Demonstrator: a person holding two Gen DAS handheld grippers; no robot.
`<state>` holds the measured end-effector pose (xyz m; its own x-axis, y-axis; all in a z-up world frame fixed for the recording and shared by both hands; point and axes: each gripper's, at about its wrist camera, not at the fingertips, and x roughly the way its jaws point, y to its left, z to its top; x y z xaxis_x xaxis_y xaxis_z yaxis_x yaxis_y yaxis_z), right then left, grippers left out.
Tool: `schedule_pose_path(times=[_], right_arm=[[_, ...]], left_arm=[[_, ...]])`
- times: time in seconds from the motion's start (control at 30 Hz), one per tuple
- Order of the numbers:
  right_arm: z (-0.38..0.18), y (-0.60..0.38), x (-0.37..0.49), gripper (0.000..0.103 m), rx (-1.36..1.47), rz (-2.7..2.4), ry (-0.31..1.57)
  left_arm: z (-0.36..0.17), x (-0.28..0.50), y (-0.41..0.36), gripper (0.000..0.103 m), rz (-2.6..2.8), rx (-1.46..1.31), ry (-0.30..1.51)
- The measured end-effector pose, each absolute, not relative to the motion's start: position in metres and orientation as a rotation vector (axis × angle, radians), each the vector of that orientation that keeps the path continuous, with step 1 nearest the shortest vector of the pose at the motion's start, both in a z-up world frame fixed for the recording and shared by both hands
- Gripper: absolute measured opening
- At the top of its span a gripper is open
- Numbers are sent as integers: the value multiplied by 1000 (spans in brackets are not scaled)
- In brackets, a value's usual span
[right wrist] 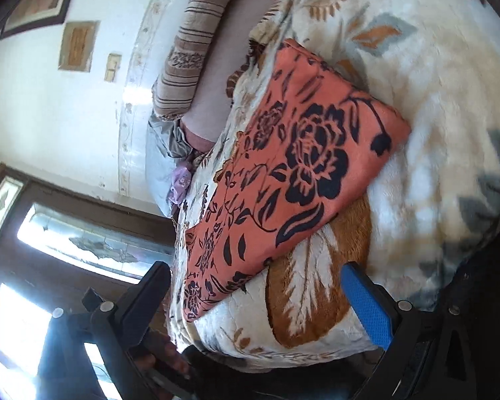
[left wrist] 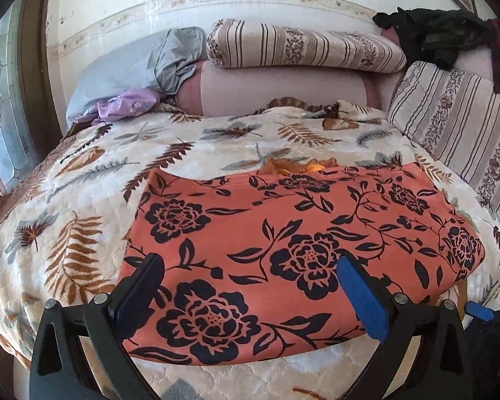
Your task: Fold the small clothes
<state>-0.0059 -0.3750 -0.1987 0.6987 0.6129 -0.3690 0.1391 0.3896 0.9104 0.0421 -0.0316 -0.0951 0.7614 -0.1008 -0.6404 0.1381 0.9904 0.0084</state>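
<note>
My left gripper [left wrist: 250,276] hangs w/ fingers spread, empty, over the near edge of the orange floral garment [left wrist: 293,243], folded flat mid-blanket [left wrist: 83,200]. My right gripper [right wrist: 255,291], rolled sideways, also released, just off garment's right corner.

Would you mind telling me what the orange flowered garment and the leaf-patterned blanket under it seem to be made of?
The orange flowered garment looks like a thin, matte woven or knit fabric: it lies flat with crisp edges and a printed black pattern. The leaf-patterned blanket seems to be plush fleece, judging by its soft sheen and embossed, quilted-looking surface.
</note>
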Motion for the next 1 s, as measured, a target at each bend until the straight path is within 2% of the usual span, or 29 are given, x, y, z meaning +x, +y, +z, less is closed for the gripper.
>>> schedule_pose_path(times=[0.2, 0.33, 0.4, 0.43, 0.47, 0.6, 0.63, 0.67, 0.7, 0.73, 0.8, 0.9, 0.97, 1.0], right_arm=[[-191, -411, 19, 102, 1231, 242, 732], [-200, -430, 35, 89, 1316, 158, 728], [-194, -433, 36, 70, 1281, 104, 734], [-194, -434, 36, 50, 1267, 78, 745], [-195, -435, 36, 38, 1266, 66, 749], [-197, -436, 39, 38, 1232, 42, 751], [-199, -436, 40, 43, 1251, 43, 749], [-200, -438, 40, 54, 1275, 62, 728], [-197, -437, 41, 59, 1281, 80, 712], [-193, -436, 43, 66, 1267, 88, 715], [-182, -431, 50, 68, 1201, 85, 745], [-168, -427, 56, 61, 1098, 87, 744], [-171, -423, 64, 42, 1059, 64, 788], [-177, -422, 68, 38, 1045, 52, 815]], left_arm=[[-92, 56, -50, 103, -146, 21, 713], [-86, 67, -71, 103, -182, 9, 716], [-85, 69, -83, 103, -202, 21, 712], [-85, 71, -88, 103, -214, 25, 711], [-84, 72, -92, 103, -226, 29, 710], [-96, 84, -111, 103, -231, 63, 730], [-107, 90, -117, 103, -223, 88, 764], [-124, 99, -124, 103, -209, 133, 842], [-141, 108, -129, 102, -202, 179, 943], [-143, 108, -128, 102, -205, 163, 942], [-127, 104, -123, 102, -197, 116, 898], [-103, 94, -121, 102, -232, 71, 794], [-120, 97, -130, 102, -242, 140, 836], [-145, 105, -137, 102, -252, 199, 937]])
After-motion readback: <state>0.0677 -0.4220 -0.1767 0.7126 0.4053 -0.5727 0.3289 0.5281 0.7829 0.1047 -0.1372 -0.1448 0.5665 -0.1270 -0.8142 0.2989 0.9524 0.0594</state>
